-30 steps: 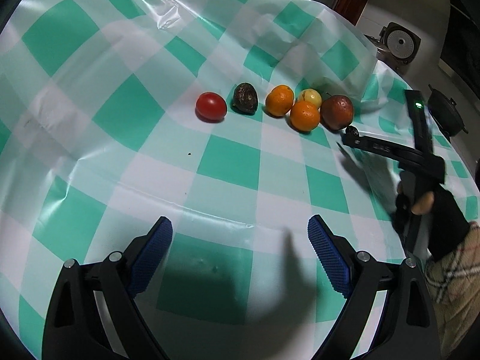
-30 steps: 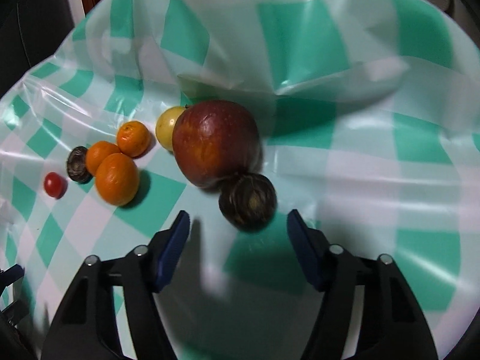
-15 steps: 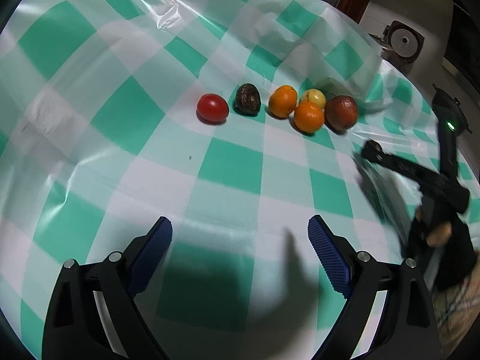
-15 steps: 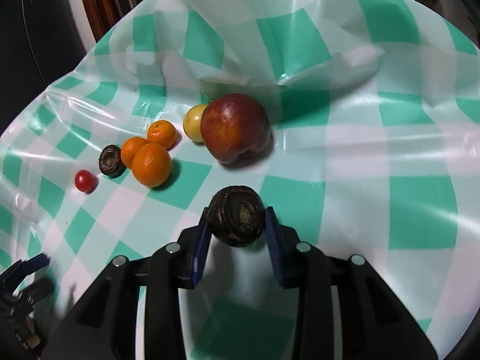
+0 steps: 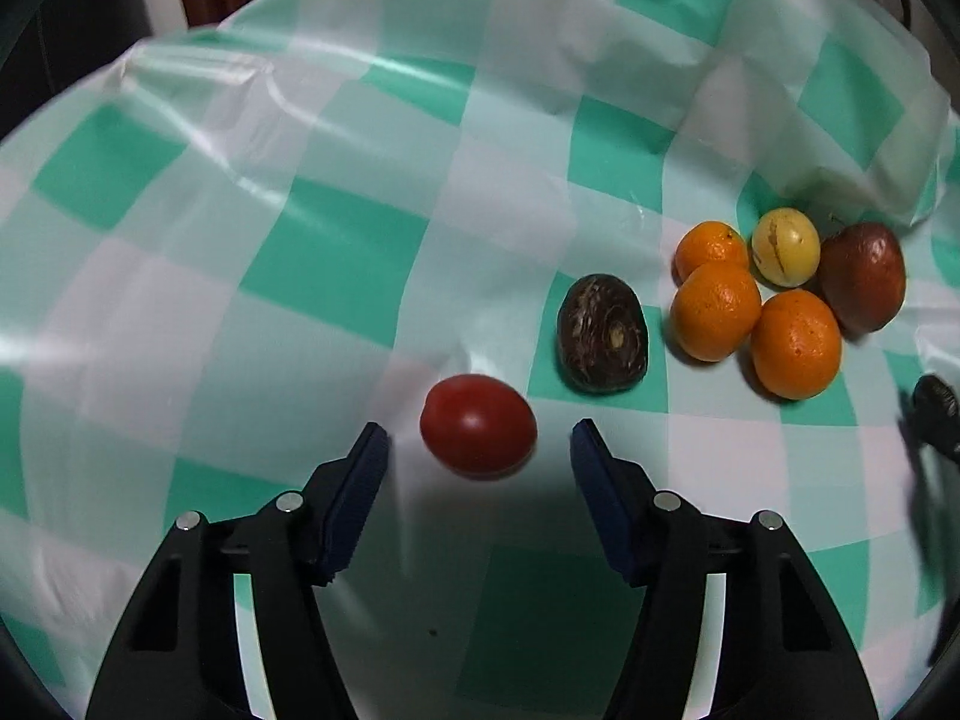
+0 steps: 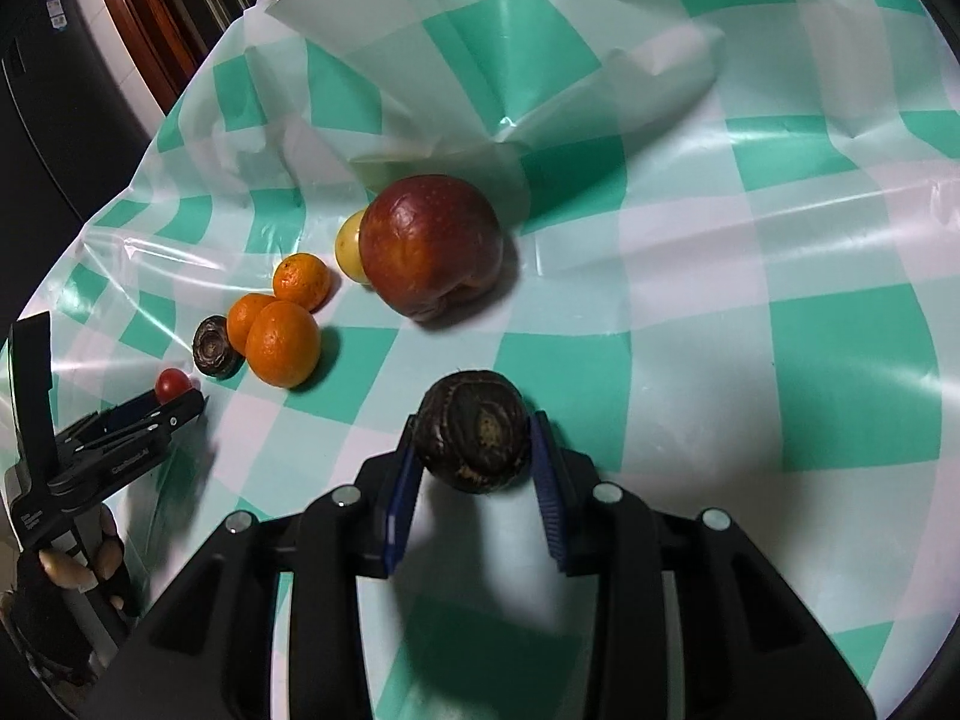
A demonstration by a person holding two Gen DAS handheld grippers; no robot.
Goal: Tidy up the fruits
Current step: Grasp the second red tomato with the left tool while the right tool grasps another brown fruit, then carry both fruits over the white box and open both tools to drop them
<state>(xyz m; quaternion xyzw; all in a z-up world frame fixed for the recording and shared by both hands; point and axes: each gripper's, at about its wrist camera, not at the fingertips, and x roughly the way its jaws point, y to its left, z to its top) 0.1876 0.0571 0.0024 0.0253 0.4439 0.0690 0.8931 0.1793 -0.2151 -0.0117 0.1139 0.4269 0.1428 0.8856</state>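
Observation:
My left gripper [image 5: 478, 441] is open, its blue pads on either side of a red tomato [image 5: 477, 423] that lies on the green-and-white checked cloth [image 5: 336, 252]. Behind it lie a dark wrinkled fruit [image 5: 602, 332], three oranges [image 5: 795, 343], a small yellow fruit [image 5: 785, 246] and a red apple [image 5: 864, 276]. My right gripper [image 6: 474, 450] is shut on a second dark wrinkled fruit [image 6: 474, 431], held in front of the apple [image 6: 431, 245]. In the right wrist view the left gripper [image 6: 144, 414] shows at the tomato [image 6: 172, 384].
The plastic cloth is creased and folded up behind the fruit [image 6: 480, 60]. A dark wooden frame [image 6: 138, 30] and a black cabinet [image 6: 54, 120] stand beyond the table's far left edge. The right gripper's tip [image 5: 935, 414] shows at the left wrist view's right edge.
My left gripper has moved forward across the cloth to straddle the tomato. My right gripper closed on the dark fruit beside the apple and drew it back away from the apple.

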